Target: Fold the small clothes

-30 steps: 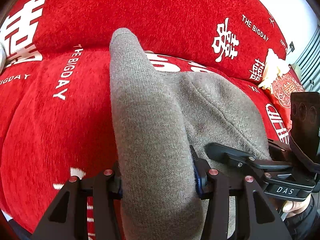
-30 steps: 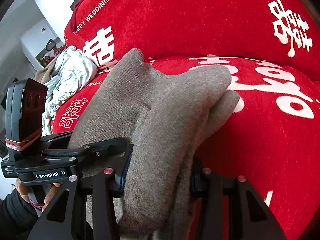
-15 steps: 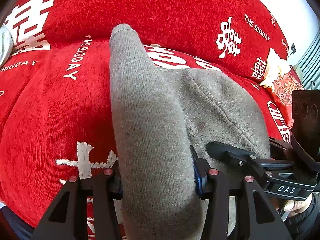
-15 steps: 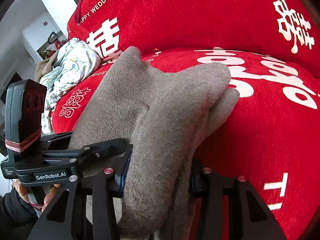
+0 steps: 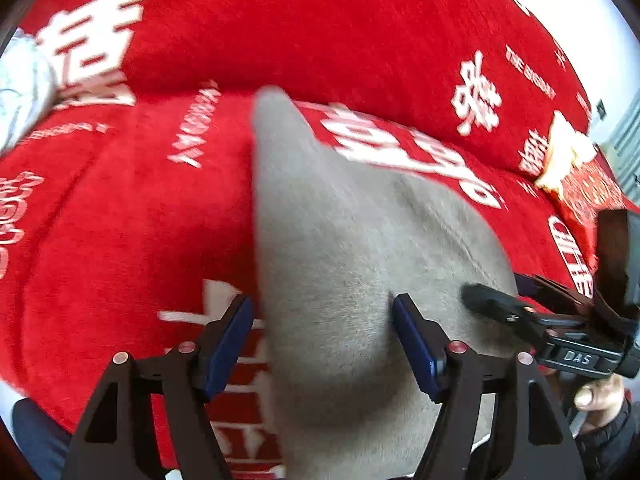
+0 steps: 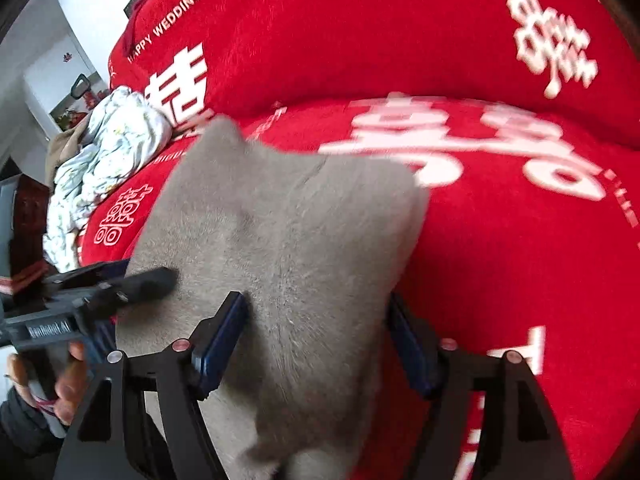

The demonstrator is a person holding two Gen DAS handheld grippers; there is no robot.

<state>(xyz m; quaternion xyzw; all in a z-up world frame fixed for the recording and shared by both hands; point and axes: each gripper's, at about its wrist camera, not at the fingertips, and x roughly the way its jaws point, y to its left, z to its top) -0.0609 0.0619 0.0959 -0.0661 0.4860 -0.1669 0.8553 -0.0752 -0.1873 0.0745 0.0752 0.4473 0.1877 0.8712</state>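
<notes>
A grey knit garment (image 5: pixel 340 280) lies folded over on the red sofa cover; it also shows in the right wrist view (image 6: pixel 288 232). My left gripper (image 5: pixel 322 332) stands open with a fold of the garment lying between its spread blue pads. My right gripper (image 6: pixel 316 332) is open too, the cloth lying loosely between its pads. The right gripper shows at the right of the left wrist view (image 5: pixel 560 328), and the left gripper at the left of the right wrist view (image 6: pixel 92 300). Both frames are blurred by motion.
The red sofa cover (image 5: pixel 120 220) with white lettering fills both views, seat and backrest (image 6: pixel 360 32). A crumpled pale floral cloth (image 6: pixel 100 160) lies at the sofa's left end. A yellow and red cushion (image 5: pixel 576 172) sits at the right end.
Both grippers have opened their jaws and let go of the grey garment. The cloth has dropped lower and flatter onto the sofa seat.
</notes>
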